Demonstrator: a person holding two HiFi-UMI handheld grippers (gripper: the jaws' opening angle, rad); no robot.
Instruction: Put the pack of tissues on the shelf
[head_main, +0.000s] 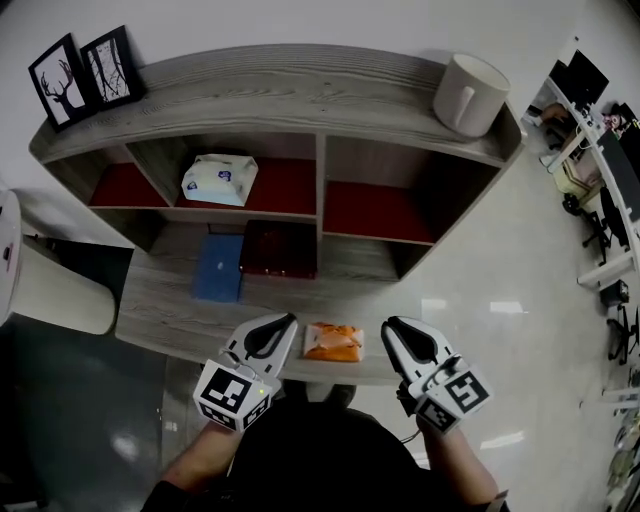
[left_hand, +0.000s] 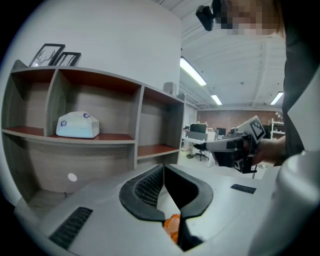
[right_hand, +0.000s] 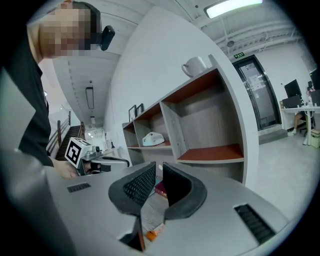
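Lying on its broad side, the soft white pack of tissues (head_main: 219, 179) with pale blue print sits inside the grey wood-grain shelf unit (head_main: 300, 85), in the middle compartment of its upper row, on that compartment's smooth red floor and towards its left wall. On the shelf unit's top board stand two black-framed pictures (head_main: 85, 78) at the left end and a round matt white mug (head_main: 470, 94) at the right end. On the shelf unit's lower ledge, below the tissues' compartment, a flat blue book (head_main: 219, 267) lies just beside a glossy dark red flat case (head_main: 279, 249). At the front edge of that ledge lies a crinkled orange packet (head_main: 334, 342), with the left gripper (head_main: 286, 323) just to its left and the right gripper (head_main: 390, 326) just to its right, neither touching it. Both grippers have white plastic shells and black ribbed pads. The left gripper's jaws are pressed together at the tips with nothing between them; the right gripper's jaws stand drawn together too, a mere slit left between the tips, and pinch nothing.
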